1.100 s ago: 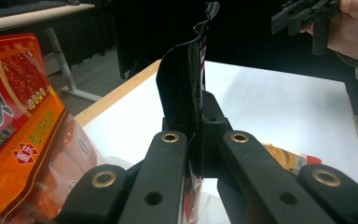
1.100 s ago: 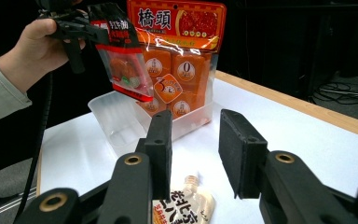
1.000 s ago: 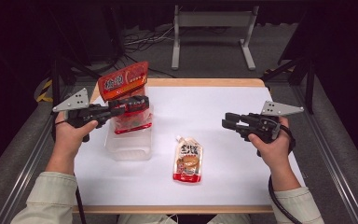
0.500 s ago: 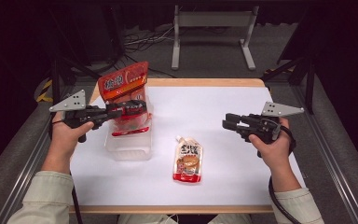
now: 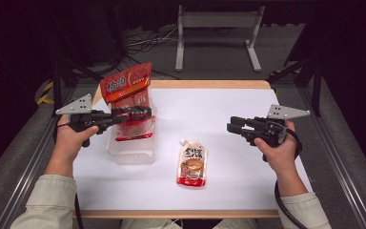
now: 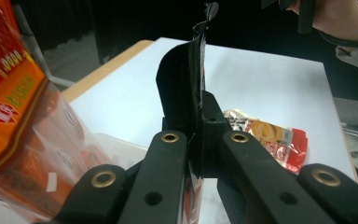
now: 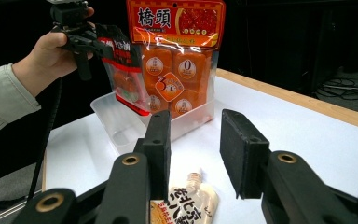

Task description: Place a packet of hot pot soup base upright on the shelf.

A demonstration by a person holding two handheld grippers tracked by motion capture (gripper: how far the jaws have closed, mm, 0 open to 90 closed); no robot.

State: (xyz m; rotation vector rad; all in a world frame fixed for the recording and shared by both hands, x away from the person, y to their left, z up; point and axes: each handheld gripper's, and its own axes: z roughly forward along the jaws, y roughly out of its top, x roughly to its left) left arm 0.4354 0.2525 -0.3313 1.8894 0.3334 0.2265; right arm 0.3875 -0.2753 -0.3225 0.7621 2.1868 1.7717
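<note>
red-black pouch [image 5: 134, 125] | clamped by left gripper [image 5: 140, 113] | above clear tub [image 5: 131, 152]

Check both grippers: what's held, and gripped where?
The left gripper is shut on the top edge of a dark sauce pouch, which hangs over the clear bin. The right gripper is open and holds nothing.

pouches: 3 [image 5: 192, 164]; bin: 1 [image 5: 129, 151]; tongs: 2 [image 5: 145, 112]

"橋頭" on orange bag [image 7: 176, 28]
</note>
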